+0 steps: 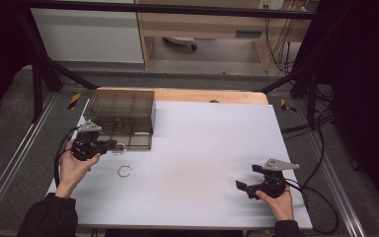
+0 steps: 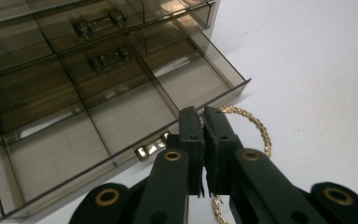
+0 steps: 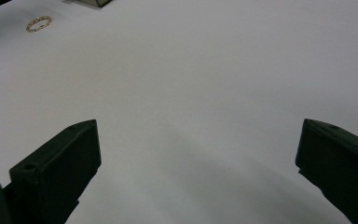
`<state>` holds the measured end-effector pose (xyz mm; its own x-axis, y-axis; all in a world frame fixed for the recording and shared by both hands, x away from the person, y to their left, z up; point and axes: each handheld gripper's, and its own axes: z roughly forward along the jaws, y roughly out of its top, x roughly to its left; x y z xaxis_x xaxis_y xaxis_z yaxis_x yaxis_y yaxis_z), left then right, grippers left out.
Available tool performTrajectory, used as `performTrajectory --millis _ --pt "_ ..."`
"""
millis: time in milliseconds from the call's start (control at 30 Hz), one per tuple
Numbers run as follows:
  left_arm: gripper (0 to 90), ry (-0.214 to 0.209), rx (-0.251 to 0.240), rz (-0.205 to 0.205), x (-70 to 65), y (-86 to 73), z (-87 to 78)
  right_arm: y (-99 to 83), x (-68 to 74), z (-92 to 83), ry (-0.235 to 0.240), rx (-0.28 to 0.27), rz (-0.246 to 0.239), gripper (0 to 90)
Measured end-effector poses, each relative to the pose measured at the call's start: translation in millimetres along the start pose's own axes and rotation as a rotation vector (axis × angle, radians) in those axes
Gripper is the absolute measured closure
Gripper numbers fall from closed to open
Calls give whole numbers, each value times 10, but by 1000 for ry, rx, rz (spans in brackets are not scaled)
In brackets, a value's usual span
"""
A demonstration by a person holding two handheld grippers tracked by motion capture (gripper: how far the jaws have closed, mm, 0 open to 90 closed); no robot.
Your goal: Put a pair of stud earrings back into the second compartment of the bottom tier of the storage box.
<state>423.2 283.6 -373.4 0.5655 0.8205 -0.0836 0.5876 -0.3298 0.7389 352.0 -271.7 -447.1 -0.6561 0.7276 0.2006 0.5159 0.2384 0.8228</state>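
Left gripper (image 2: 203, 122) fingers clamp a gold chain bracelet (image 2: 254, 126) beside the smoky organizer's open drawer (image 2: 121, 116). Right gripper (image 1: 249, 186), fingers apart, rests at four o'clock; another bracelet (image 1: 124, 171) lies at eight.

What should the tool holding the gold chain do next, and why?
Probably lift the gold chain over the open drawer: the left tool is shut on it just outside the drawer's front edge, and the compartments look empty.
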Motion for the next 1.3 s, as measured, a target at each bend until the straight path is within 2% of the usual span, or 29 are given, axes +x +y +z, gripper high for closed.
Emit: performTrajectory --millis 533,733,900,1067,1300 --pt "866 36 20 -23 180 181 166 -2 0 0 -1 1 -1 6" --pt "866 61 39 -8 222 221 273 -2 0 7 -1 3 -3 7" --pt "865 80 56 -27 300 209 378 -3 2 5 -2 2 -3 7" --pt "866 107 73 -30 364 186 474 -4 1 7 -2 3 -3 7" --pt "866 123 94 -39 424 146 615 -4 2 5 -2 2 -3 7"
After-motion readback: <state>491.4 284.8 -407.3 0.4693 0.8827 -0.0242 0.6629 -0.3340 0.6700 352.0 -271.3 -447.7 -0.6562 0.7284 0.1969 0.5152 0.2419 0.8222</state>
